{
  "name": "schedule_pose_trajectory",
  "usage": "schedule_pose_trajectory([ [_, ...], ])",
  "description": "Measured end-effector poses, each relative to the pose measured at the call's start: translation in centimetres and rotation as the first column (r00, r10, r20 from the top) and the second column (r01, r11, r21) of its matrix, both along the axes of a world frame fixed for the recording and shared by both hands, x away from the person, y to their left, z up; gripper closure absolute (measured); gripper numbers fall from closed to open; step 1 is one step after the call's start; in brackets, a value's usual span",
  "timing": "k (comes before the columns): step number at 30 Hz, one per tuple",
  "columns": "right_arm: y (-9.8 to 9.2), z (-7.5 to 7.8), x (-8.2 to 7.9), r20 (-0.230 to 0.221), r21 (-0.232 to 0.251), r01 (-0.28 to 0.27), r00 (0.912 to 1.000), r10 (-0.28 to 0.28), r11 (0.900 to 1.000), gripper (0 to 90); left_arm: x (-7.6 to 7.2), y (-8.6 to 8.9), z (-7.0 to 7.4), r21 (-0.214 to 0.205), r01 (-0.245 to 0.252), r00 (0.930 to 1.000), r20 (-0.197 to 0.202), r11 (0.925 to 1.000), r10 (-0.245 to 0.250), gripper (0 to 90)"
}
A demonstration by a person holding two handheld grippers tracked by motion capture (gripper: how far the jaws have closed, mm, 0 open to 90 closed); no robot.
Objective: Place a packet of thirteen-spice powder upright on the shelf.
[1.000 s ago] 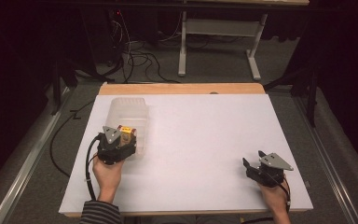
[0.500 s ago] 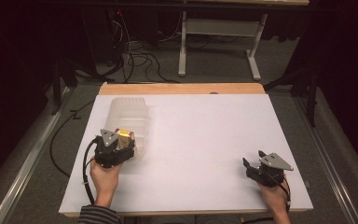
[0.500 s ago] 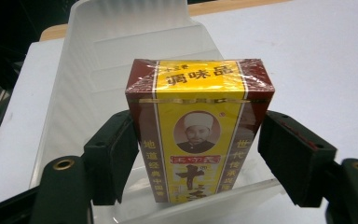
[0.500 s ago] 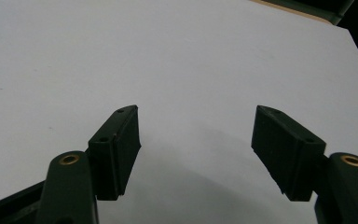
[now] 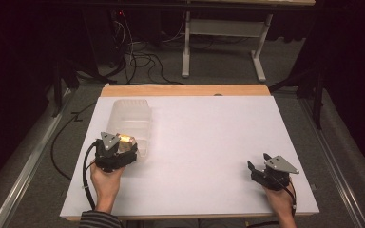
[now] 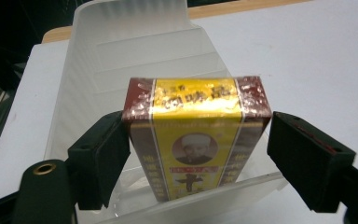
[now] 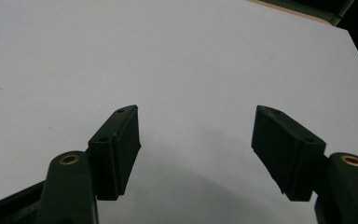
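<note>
A small yellow and dark red box with a portrait printed on its front stands upright between my left gripper's jaws. The jaw tips touch its two upper sides, so the gripper is shut on it. The box's lower part sits inside the near end of a clear plastic bin. From above, the left gripper is at the bin's near edge, at the table's left, with the box showing at its front. My right gripper rests low at the table's front right, open, with nothing between its jaws.
The white table top has a wooden strip along its far edge. Cables and a metal stand lie on the floor beyond. A cable trails from the left gripper by the front left edge.
My left gripper has drawn slightly toward the person with the box, from over the bin to its near end. The right gripper has not moved.
</note>
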State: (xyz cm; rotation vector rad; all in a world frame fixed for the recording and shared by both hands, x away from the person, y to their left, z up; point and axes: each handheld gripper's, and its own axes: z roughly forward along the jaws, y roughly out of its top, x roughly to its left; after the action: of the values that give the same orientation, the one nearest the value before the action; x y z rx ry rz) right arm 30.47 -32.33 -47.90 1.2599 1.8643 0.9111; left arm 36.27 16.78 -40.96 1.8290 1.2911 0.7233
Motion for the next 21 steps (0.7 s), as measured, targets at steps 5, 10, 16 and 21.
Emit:
schedule_pose_trajectory([
  [5, 0.0, 0.0, 0.0, 0.0, 0.0, 0.0, 1.0, 0.0, 1.0, 32.9, -0.3, 0.1, 0.3, -0.009, 0.001, 1.0, 0.009, 1.0, -0.001, 20.5],
  [10, 0.0, 0.0, 0.0, 0.001, -0.001, -0.001, 1.0, 0.001, 1.0, 32.8, -0.7, 0.2, 0.3, -0.013, 0.004, 0.9999, 0.014, 0.9999, -0.004, 20.3],
  [16, 0.0, 0.0, 0.0, 0.001, 0.0, -0.001, 1.0, 0.001, 1.0, 32.8, -1.7, 0.3, 0.3, -0.021, 0.009, 0.9997, 0.022, 0.9998, -0.008, 20.4],
  [21, 0.0, 0.0, 0.0, 0.001, 0.0, -0.002, 1.0, 0.002, 1.0, 32.8, -2.2, 0.4, 0.2, -0.029, 0.006, 0.9996, 0.028, 0.9996, -0.005, 20.6],
])
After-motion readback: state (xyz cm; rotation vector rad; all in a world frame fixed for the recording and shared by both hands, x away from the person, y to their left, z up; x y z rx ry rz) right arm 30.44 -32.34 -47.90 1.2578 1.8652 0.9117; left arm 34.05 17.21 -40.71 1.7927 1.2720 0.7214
